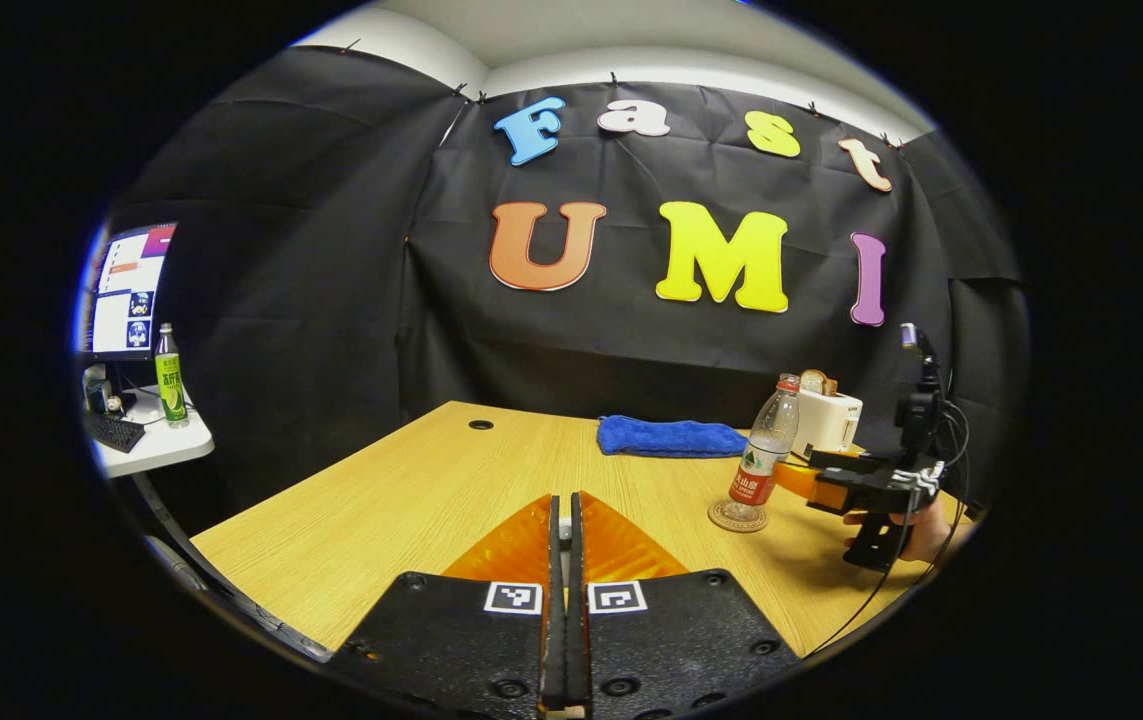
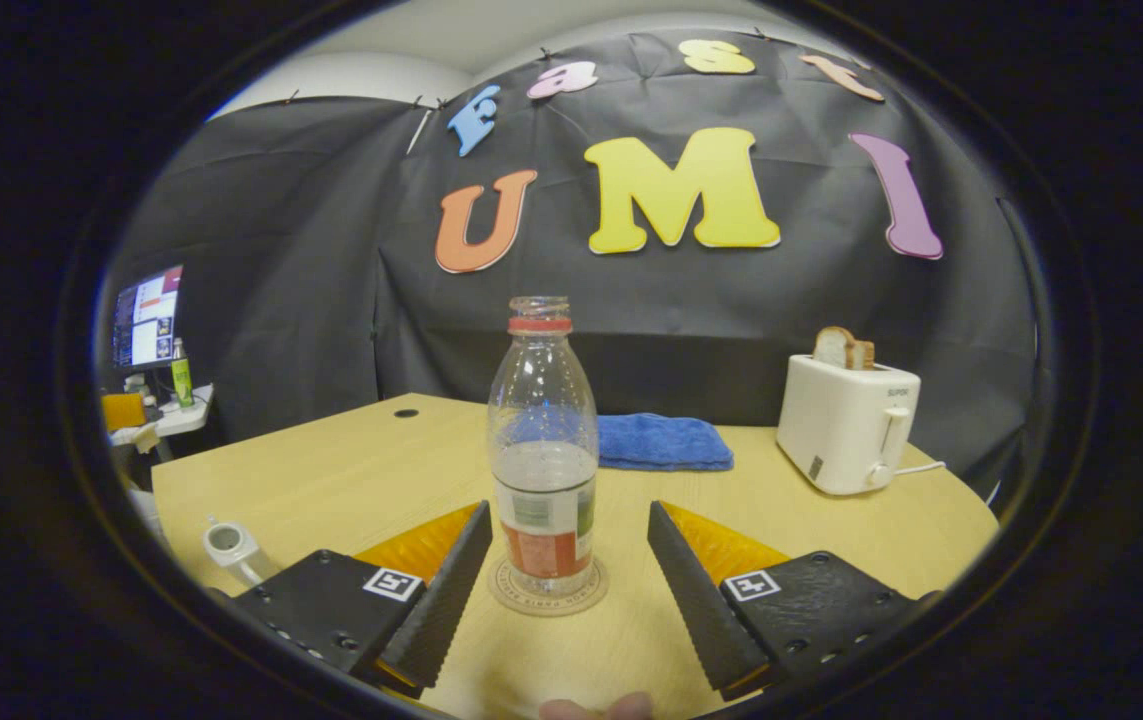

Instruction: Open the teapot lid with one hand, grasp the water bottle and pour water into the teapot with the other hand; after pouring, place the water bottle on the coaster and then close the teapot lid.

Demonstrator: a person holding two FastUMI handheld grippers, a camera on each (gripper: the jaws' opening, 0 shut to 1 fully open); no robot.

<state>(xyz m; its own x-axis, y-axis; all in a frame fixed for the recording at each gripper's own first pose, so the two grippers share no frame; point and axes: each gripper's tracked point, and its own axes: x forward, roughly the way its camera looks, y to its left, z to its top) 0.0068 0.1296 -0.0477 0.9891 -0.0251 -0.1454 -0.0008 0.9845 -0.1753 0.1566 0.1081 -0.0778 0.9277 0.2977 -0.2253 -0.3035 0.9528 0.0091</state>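
Observation:
The clear water bottle (image 2: 543,450) stands upright and uncapped on the round coaster (image 2: 548,592), partly filled, with a red neck ring and a red label. My right gripper (image 2: 568,512) is open, one finger on each side of the bottle's base and apart from it. From the left gripper view, the bottle (image 1: 764,452) and coaster (image 1: 737,517) sit to the right, with the right gripper (image 1: 824,478) and the hand (image 1: 921,535) holding it just beyond. My left gripper (image 1: 563,502) is shut low over the table; I see nothing between its fingers. A small white spouted piece (image 2: 231,547), apparently the teapot, peeks out at the lower left.
A folded blue cloth (image 2: 663,442) lies behind the bottle. A white toaster (image 2: 846,425) with bread in it stands at the back right, its cord trailing right. The wooden table (image 1: 411,490) has a cable hole (image 1: 480,425). A side desk (image 1: 153,445) carries a monitor and a green bottle (image 1: 169,377).

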